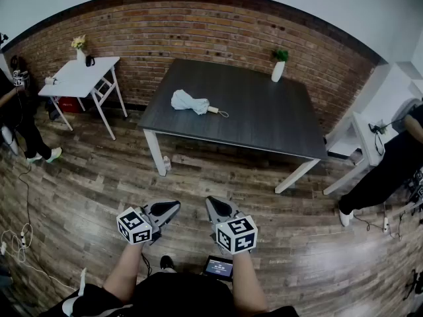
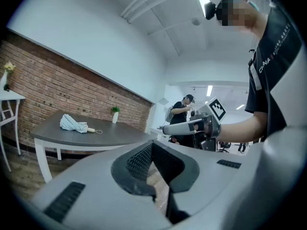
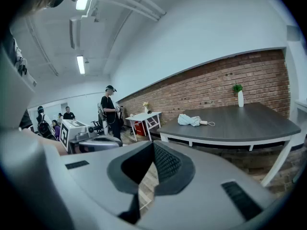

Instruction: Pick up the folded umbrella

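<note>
Visibly, square markers (image 1: 134, 226) cover the left gripper (image 1: 174, 207) and right gripper (image 1: 211, 203).

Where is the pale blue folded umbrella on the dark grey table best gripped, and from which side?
Probably the bunched fabric body of the pale blue folded umbrella, jaws across its short width, coming from above over the near edge of the dark grey table. It lies flat, lengthwise left to right in the head view; its beige handle and cord loop point right and look too slim.

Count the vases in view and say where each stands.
2. A green-plant vase on the dark table, far corner; a yellow-flower vase on the white side table. None seems hidden.
</note>
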{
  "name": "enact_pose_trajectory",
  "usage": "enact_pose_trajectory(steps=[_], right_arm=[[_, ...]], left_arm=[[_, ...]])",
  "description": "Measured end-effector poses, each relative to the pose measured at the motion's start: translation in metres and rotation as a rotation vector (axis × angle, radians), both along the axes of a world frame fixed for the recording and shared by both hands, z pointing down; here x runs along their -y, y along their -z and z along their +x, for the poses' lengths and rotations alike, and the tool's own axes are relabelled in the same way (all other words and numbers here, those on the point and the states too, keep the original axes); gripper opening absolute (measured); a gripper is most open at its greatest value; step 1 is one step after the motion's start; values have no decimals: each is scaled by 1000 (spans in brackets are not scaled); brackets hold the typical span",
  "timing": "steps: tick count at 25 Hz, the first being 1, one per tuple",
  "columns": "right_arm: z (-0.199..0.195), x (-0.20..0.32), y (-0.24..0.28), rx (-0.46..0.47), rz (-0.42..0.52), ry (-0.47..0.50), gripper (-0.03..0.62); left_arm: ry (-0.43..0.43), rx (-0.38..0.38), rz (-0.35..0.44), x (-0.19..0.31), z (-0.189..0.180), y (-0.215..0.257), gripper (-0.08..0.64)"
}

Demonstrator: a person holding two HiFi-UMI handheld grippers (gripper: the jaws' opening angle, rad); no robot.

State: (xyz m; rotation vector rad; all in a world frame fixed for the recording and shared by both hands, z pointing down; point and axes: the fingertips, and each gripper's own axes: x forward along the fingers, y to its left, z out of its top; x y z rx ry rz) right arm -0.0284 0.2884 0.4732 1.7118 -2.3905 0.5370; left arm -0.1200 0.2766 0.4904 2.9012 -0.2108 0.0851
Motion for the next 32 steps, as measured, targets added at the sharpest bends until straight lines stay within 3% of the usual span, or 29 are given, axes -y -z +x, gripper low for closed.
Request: enact_pose_trajectory(steps=[32], right_arm=[[18, -15, 1, 53, 16, -5, 9]], left_arm=[[0, 39, 55, -15, 17, 5, 2]])
